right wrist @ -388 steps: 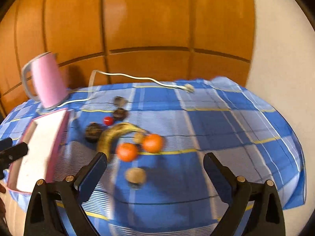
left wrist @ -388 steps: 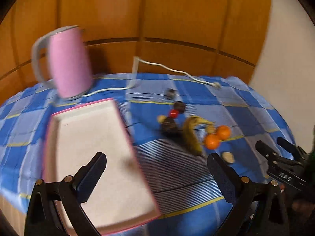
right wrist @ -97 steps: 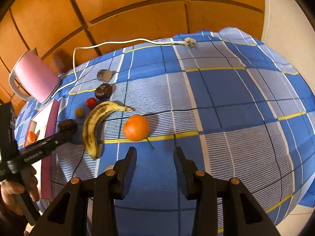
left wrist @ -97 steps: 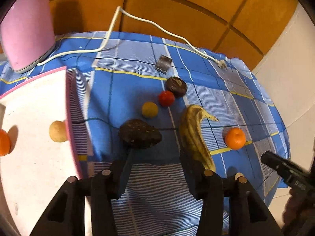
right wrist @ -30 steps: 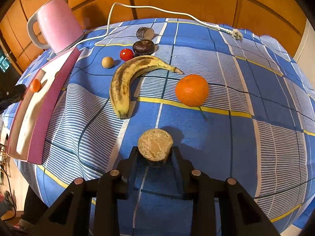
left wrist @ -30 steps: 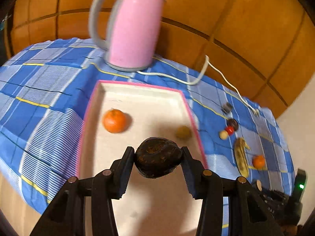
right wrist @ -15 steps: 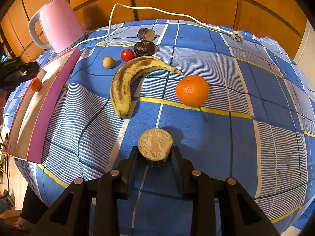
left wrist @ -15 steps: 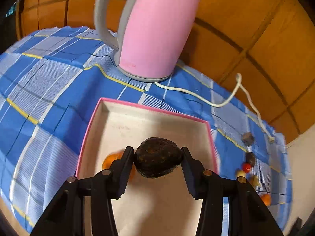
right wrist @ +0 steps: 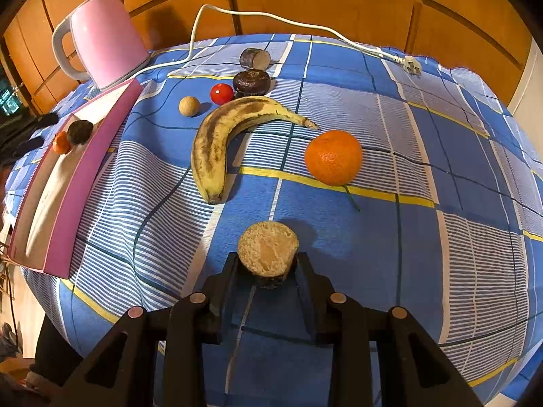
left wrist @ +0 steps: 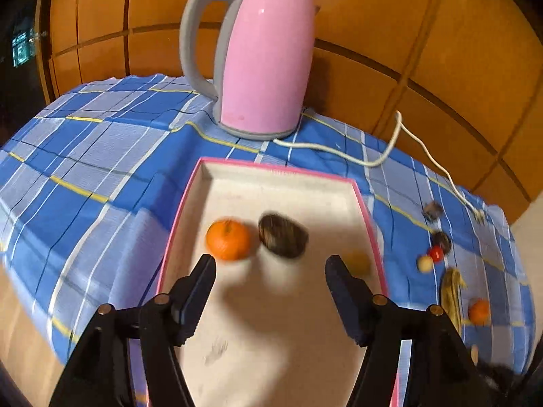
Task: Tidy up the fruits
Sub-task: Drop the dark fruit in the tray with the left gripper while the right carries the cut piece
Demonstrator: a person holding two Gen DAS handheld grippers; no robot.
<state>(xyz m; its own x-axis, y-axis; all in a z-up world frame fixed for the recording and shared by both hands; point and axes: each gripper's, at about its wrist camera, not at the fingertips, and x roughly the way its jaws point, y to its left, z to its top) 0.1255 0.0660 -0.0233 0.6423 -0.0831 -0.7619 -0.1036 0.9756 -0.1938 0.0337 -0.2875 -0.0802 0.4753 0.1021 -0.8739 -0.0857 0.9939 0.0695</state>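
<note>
— What stands behind the table?
— A glossy orange wood-panelled wall (right wrist: 305, 6) with dark grooves, warm light glaring off it.
— And the table itself?
— Covered by a blue checked cloth with yellow and white stripes (right wrist: 441, 203). A pale plain wall (right wrist: 529, 78) shows at far right.

Near half of the tray (left wrist: 271, 339) is bare, so easy access there. Kettle (left wrist: 264, 57) blocks the far end; orange (left wrist: 228, 239) and dark fruit (left wrist: 282, 240) crowd mid-tray.
</note>
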